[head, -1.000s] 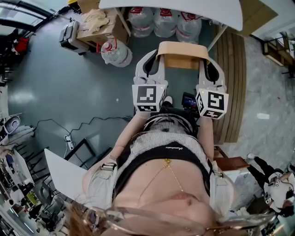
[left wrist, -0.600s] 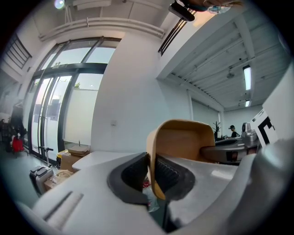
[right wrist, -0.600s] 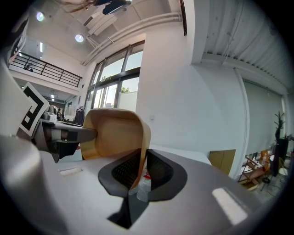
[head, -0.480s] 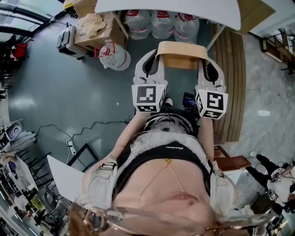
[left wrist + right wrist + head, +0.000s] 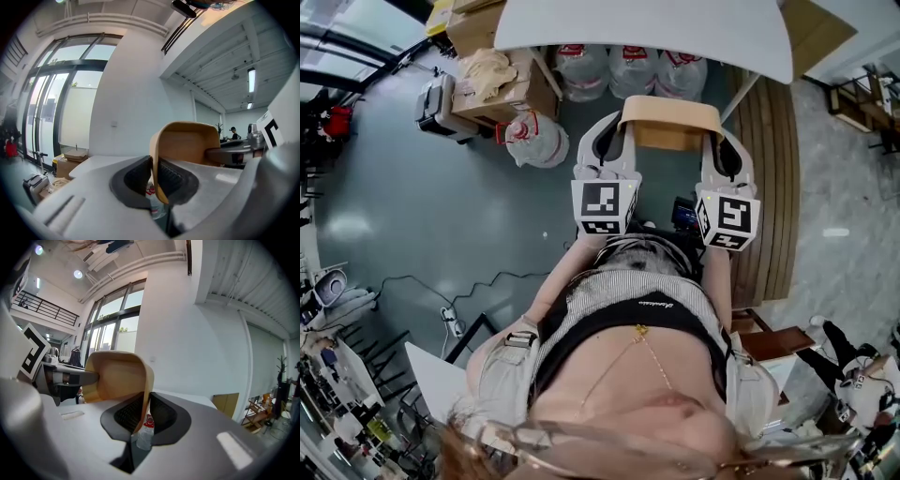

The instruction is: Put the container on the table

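A tan open container (image 5: 669, 123) hangs in the air between my two grippers, just short of the white table (image 5: 581, 28). My left gripper (image 5: 619, 129) is shut on the container's left wall; in the left gripper view the wall (image 5: 186, 141) is pinched between the black pads (image 5: 171, 177). My right gripper (image 5: 722, 133) is shut on the right wall. In the right gripper view the container (image 5: 117, 376) rises out of the shut gripper (image 5: 143, 412). The container's inside looks empty.
Several large water bottles (image 5: 623, 58) stand under the table. Cardboard boxes (image 5: 492, 70) and a bagged bottle (image 5: 536, 136) sit at the left. A slatted wooden strip (image 5: 769, 178) runs along the right. The floor below is grey.
The table edge has come nearer and fills more of the top of the head view. Both grippers keep the same hold on the container and have drifted slightly toward the table.
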Demonstrator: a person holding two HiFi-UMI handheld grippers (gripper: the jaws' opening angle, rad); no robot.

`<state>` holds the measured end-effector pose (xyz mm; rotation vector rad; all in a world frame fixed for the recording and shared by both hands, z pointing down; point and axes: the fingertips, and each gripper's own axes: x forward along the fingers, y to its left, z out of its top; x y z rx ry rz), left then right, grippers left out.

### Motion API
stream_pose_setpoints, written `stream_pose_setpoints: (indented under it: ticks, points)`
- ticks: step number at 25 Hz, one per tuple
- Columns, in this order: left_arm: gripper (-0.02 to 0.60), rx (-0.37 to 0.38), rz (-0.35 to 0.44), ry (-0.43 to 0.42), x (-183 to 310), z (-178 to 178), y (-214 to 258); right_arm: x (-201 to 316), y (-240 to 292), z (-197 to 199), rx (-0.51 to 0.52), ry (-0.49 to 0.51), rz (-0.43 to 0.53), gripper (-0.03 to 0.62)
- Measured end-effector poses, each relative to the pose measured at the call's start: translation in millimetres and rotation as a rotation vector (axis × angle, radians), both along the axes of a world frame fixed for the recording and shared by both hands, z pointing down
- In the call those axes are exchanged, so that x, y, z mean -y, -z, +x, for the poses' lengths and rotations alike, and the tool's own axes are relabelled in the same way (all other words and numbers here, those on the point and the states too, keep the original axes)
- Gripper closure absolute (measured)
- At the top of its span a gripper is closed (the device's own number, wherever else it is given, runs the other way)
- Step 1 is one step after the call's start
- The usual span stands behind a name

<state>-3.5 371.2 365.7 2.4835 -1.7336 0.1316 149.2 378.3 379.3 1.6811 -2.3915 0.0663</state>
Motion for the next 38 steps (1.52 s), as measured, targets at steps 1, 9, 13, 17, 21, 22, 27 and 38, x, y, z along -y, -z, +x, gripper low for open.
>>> stream_pose_setpoints:
  ticks: [1, 9, 13, 17, 21, 22, 27, 38]
  points:
    - [0.561, 0.001, 0.000, -0.003, 7, -4, 0, 6, 0, -4, 0.001, -0.003, -0.001, 0.536]
    - [0.561, 0.006, 0.012, -0.022, 55, -32, 0, 51, -1, -31, 0.000, -0.023, -0.001, 0.534]
    - [0.561, 0.005, 0.005, -0.035, 70, -43, -3, 65, -5, -42, -0.008, -0.039, -0.012, 0.536]
    - [0.561, 0.000, -0.009, -0.048, 85, -57, -6, 77, -8, -57, -0.008, -0.047, -0.020, 0.536]
    - [0.561, 0.000, -0.015, -0.061, 92, -68, -10, 83, -11, -69, -0.012, -0.058, -0.023, 0.534]
    - [0.561, -0.002, -0.016, -0.062, 92, -70, -11, 84, -12, -71, -0.013, -0.059, -0.024, 0.536]
    - [0.561, -0.008, -0.023, -0.066, 95, -78, -12, 85, -14, -79, -0.013, -0.065, -0.034, 0.534]
    - [0.561, -0.012, -0.024, -0.035, 111, -88, -9, 107, -10, -89, -0.023, -0.028, -0.035, 0.534]
